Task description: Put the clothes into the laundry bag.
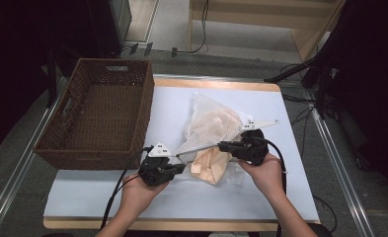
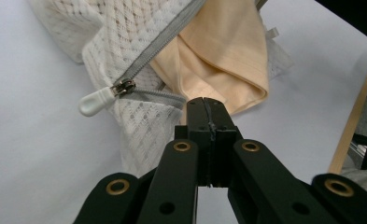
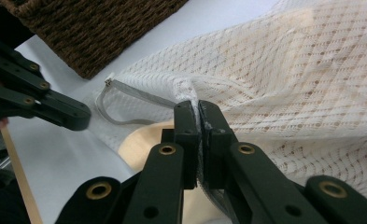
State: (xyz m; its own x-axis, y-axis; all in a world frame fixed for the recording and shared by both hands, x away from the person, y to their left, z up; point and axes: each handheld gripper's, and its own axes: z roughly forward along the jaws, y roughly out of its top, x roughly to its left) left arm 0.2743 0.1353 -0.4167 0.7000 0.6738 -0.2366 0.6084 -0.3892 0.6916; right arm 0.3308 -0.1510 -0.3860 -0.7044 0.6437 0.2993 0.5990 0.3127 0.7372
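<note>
On the white-covered table (image 1: 107, 192), a white mesh laundry bag (image 1: 213, 123) is seen lying near the middle, with a peach-coloured garment (image 1: 211, 165) partly inside it and partly spilling out of its open mouth toward the person's side. A brown wicker basket (image 1: 100, 111) is placed at the table's left, well apart from the bag's bulk. The left gripper (image 1: 174, 168) is held in the person's left hand (image 1: 139, 192) at the near left end of the bag's opening; in the left gripper view its jaws are seen pressed fully together, and whether any mesh is pinched between them cannot be told. The grey zipper tape and its white pull tab (image 2: 96, 100) are seen just beyond those jaws, with the garment (image 2: 218, 60) emerging beside them. The right gripper (image 1: 226, 146) is held in the right hand (image 1: 263, 170) at the opposite edge of the opening; its jaws are closed on a fold of the mesh (image 3: 284, 84), which is gathered tight between them.
</note>
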